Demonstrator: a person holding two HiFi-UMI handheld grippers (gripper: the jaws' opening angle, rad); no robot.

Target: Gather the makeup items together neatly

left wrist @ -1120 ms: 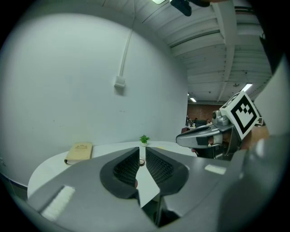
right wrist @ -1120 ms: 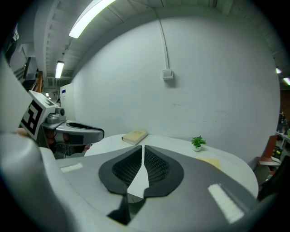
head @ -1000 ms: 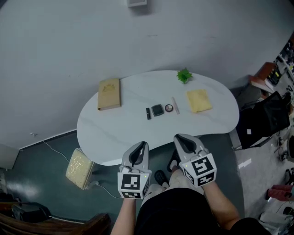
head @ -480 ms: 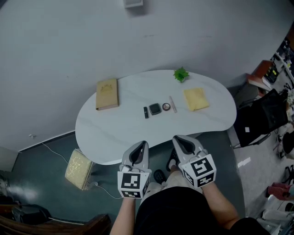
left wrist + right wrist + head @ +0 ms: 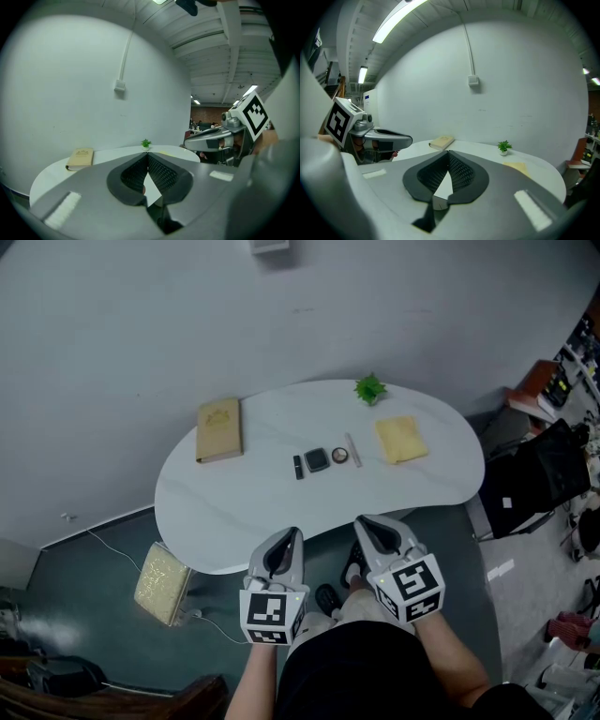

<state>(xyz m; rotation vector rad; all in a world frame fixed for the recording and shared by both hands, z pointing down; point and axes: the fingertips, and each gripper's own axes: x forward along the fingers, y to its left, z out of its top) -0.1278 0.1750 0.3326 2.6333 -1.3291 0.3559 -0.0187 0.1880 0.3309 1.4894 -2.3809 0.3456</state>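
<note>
With both jaw pairs pressed together on nothing, the left gripper (image 5: pixel 293 533) and right gripper (image 5: pixel 362 520) hang side by side at the person's front. They are just short of the near edge of the white worktop (image 5: pixel 234 507) and well apart from the makeup. Each gripper view confirms it: pads meet tip to tip, only bare worktop showing in the gap below them. The makeup items sit mid-worktop in one short row, left to right: dark tube (image 5: pixel 298 467), dark square compact (image 5: pixel 317 460), small round compact (image 5: pixel 340 457), thin pale stick (image 5: pixel 352 451). Each is just beside the next, roughly on one line. My read: gathering looks essentially done, or only fine alignment is left. The stick lies slightly angled against the rest. Off to the sides and not part of the group are a tan book (image 5: pixel 218 430), a small green plant (image 5: pixel 370 388) and a yellow cloth (image 5: pixel 400 440). Limits: the makeup is tiny in the head view, so I can't tell what kind each item is, nor whether neighbours touch. In both gripper views the gripper's own body blocks the middle of the worktop, so no makeup shows there, only book, plant and a sliver of cloth.
</note>
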